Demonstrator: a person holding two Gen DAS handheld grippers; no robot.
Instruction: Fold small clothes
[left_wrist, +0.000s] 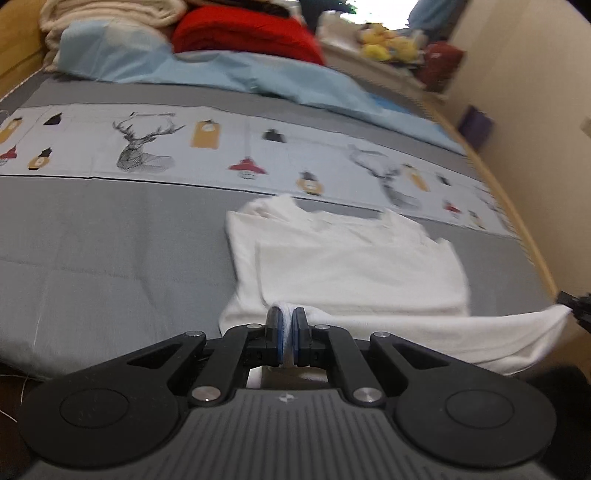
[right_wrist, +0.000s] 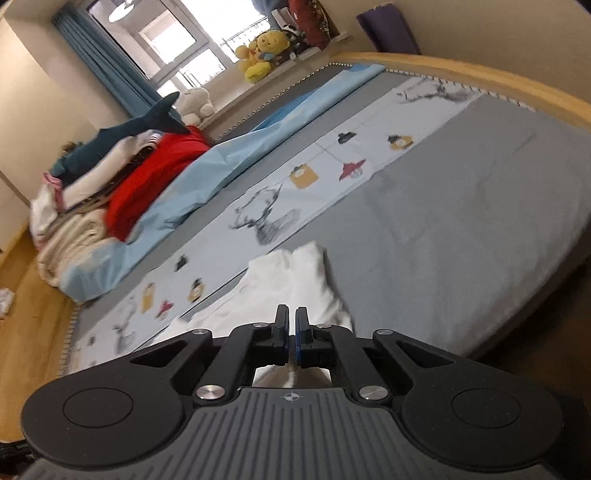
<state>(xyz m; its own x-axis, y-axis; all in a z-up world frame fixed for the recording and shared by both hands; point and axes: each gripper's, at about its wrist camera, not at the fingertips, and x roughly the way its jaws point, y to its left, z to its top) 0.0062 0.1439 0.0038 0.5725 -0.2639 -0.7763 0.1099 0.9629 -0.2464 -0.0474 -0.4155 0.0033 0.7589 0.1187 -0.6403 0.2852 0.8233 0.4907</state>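
A small white garment (left_wrist: 354, 266) lies partly folded on the grey bed (left_wrist: 110, 243). My left gripper (left_wrist: 287, 318) is shut on its near hem, with white cloth pinched between the blue pads. The hem stretches right to my right gripper (left_wrist: 576, 304), seen at the frame edge holding the other corner. In the right wrist view, my right gripper (right_wrist: 291, 321) is shut on the same white garment (right_wrist: 295, 280), which spreads out ahead of the fingers.
A patterned strip with deer and lamps (left_wrist: 221, 147) crosses the bed. A light blue sheet (left_wrist: 229, 70), red blanket (left_wrist: 243, 33) and cream bedding (right_wrist: 74, 236) pile at the far end. The wooden bed frame (right_wrist: 480, 74) borders it. Plush toys (right_wrist: 262, 51) sit on the sill.
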